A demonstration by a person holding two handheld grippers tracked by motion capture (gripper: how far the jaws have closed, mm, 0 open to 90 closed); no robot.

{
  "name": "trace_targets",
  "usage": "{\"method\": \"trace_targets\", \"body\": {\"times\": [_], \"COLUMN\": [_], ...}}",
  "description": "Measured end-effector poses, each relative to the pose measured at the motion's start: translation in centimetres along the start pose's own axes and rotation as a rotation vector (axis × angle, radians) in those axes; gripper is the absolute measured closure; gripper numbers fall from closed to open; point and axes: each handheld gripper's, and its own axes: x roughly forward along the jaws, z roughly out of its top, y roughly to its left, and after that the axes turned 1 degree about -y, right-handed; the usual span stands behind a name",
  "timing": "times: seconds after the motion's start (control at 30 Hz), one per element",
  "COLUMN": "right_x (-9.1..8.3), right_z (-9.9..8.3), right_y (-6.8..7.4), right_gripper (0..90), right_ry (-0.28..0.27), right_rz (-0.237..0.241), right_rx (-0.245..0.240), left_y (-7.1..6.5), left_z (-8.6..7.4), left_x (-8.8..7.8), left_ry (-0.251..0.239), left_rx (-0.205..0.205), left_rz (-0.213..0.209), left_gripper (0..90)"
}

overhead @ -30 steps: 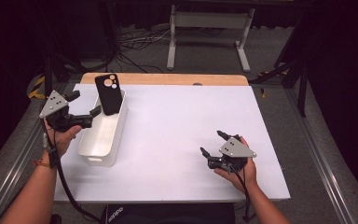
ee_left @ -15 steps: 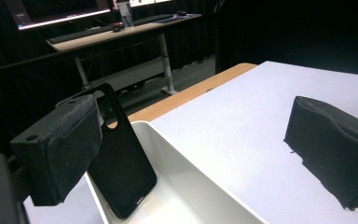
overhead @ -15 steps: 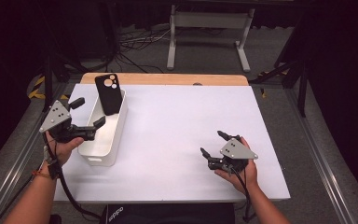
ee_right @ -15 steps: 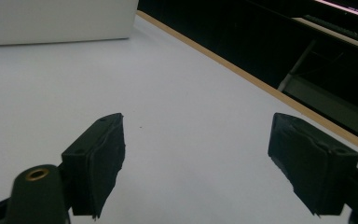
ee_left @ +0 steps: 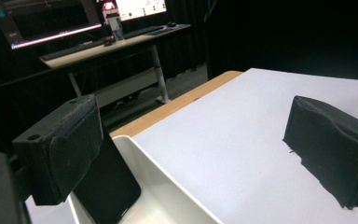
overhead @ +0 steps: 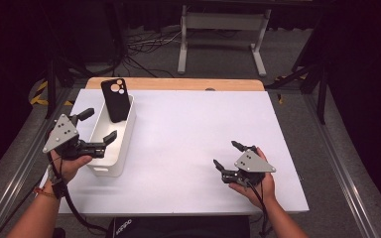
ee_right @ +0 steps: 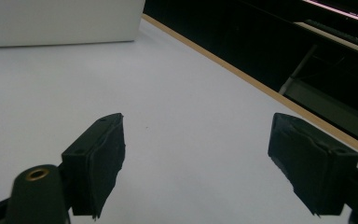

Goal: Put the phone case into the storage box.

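A black phone (overhead: pixel 115 99) leans upright against the far end of a white bin (overhead: pixel 121 148) at the table's left. My left gripper (overhead: pixel 98 126) hovers by the bin's near half, open, one jaw over the bin and one outside its left wall. In the left gripper view the phone (ee_left: pixel 106 186) stands inside the bin (ee_left: pixel 168 175) just behind the left jaw, and my left gripper (ee_left: pixel 196 140) holds nothing. My right gripper (overhead: pixel 226 154) rests low near the table's front right, open and empty. The right gripper view has my right gripper (ee_right: pixel 196 154) over bare tabletop.
The white tabletop (overhead: pixel 188 134) has a wooden strip (overhead: pixel 178 84) along its far edge. Metal rails run down both sides of the table. A desk with monitors (ee_left: pixel 121 32) stands beyond the table. The bin's wall (ee_right: pixel 60 21) lies far ahead of the right gripper.
My left gripper has drawn back from the phone toward the person along the bin, jaws still open. The phone stays leaning in the bin. The right hand has not moved.
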Motion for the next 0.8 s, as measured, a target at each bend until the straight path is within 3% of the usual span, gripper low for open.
{"method": "trace_targets", "body": {"times": [0.8], "right_x": [-0.2], "right_z": [0.2], "right_y": [0.8], "right_gripper": [19.8], "right_ry": [-0.009], "right_rz": [0.035], "right_rx": [-0.002], "left_y": [-4.1], "left_z": [-1.0], "left_x": [0.5], "left_ry": [-0.011], "left_rx": [0.028], "left_rz": [-0.093], "left_gripper": [3.3]}}
